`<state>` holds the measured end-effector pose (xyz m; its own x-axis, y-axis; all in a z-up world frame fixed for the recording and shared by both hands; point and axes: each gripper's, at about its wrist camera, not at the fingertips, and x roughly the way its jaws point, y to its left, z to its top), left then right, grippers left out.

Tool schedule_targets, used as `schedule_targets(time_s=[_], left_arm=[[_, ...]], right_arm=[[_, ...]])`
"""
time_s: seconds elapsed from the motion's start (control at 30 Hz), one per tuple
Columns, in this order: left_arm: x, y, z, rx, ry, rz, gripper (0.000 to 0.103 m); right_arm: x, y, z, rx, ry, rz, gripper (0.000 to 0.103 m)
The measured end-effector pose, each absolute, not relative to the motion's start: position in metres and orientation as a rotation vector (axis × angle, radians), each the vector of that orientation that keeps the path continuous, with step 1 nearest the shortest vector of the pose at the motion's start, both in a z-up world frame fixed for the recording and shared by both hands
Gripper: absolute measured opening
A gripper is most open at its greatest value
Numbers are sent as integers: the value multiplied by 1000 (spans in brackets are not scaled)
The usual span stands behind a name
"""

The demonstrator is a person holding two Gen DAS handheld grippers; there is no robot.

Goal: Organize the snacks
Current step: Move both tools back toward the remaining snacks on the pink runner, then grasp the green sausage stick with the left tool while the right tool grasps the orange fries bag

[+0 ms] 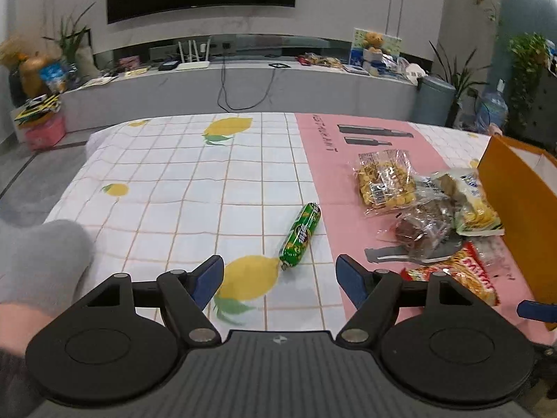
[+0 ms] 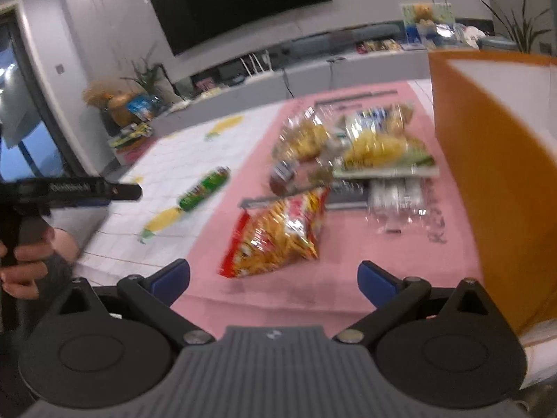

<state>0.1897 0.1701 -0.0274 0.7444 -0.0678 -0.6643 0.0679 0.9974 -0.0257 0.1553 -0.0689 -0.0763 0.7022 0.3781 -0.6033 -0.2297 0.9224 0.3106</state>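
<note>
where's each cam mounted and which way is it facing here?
Left wrist: on the left gripper, facing the green snack tube on the lemon tablecloth; open fingers and a grey sleeve show.
Right wrist: on the right gripper, facing the red snack bag; open fingers show.
Shared: tube, bag, orange box.

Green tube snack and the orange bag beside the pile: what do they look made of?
The green tube snack looks like glossy plastic film: it shines, and its end is crimped to a twisted tip. The orange bag looks like stiff matte paper or card: flat upright walls, sharp folded edges, a white inside, no glare. Coated paper cannot be ruled out.
</note>
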Motion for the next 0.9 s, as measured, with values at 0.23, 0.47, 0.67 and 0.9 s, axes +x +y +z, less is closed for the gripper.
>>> schedule_targets(time_s=[0.23, 0.47, 0.67, 0.9], left_arm=[[233, 163, -41, 80, 738, -27, 89], [255, 158, -52, 132, 757, -40, 90], [273, 171, -51, 76, 783, -48, 90], [285, 174, -57, 44, 819, -117, 89]], right_arm=[[177, -51, -92, 140, 684, 383, 100], [203, -35, -101, 132, 681, 370, 100], [213, -29, -103, 127, 652, 379, 99], [207, -27, -108, 61, 602, 389, 86]])
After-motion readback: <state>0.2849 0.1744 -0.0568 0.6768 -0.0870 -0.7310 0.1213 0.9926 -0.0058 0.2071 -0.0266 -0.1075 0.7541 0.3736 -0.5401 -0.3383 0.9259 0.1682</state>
